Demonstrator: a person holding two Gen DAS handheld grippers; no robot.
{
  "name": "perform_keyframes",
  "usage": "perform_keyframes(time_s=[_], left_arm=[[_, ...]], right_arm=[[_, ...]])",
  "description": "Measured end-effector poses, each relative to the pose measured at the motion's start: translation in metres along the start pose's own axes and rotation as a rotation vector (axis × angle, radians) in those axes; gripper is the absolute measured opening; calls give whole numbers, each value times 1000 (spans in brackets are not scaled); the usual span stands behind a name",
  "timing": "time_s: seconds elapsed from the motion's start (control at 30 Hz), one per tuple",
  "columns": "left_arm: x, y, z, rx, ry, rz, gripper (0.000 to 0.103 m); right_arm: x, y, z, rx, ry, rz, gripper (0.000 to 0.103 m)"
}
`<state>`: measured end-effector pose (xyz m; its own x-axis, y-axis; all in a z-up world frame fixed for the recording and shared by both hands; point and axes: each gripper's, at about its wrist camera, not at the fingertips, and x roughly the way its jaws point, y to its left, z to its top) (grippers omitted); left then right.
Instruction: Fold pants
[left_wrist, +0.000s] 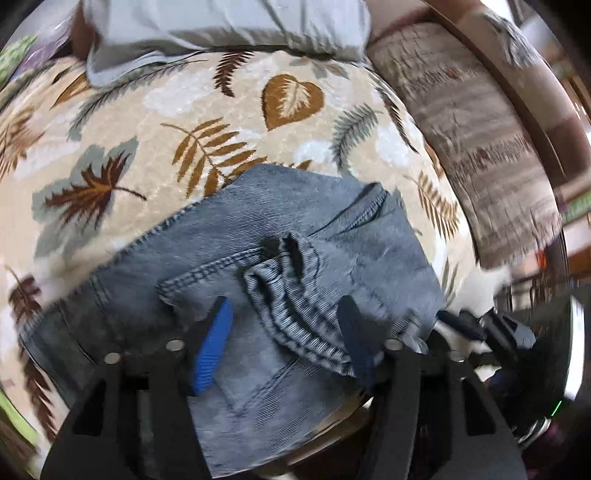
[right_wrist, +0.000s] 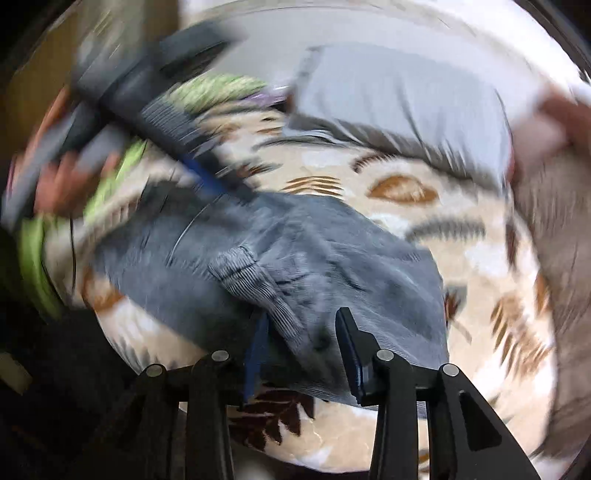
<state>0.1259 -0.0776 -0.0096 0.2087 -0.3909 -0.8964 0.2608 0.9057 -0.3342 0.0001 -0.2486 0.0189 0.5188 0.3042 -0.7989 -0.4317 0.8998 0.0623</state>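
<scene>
Pants (left_wrist: 295, 236) lie folded under both spread jaws; only the right view shows a hand (right_wrist: 62, 181).

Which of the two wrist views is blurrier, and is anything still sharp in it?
Right wrist view: heavy motion smear across the denim pants and leaf-patterned blanket; only the right gripper stays crisp. Left wrist view: mostly sharp on the pants, mild blur at the fisheye rim.
</scene>
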Motion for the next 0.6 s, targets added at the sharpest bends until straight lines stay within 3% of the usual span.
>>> perform_keyframes(time_s=[0.1,0.2,0.33,0.6], left_arm=[[18,-2,-3,-98,17,12,60],[27,6,-16,-215,19,-33,60],[38,11,-19,-280,23,-30,60],[52,19,-5,-405,32,-65,60]], right_arm=[[0,-65,9,249,-9,41,39],[-8,-123,8,510,-64,202,41],[1,-151,13,546,-68,200,41],[78,-187,12,641,81,252,41]])
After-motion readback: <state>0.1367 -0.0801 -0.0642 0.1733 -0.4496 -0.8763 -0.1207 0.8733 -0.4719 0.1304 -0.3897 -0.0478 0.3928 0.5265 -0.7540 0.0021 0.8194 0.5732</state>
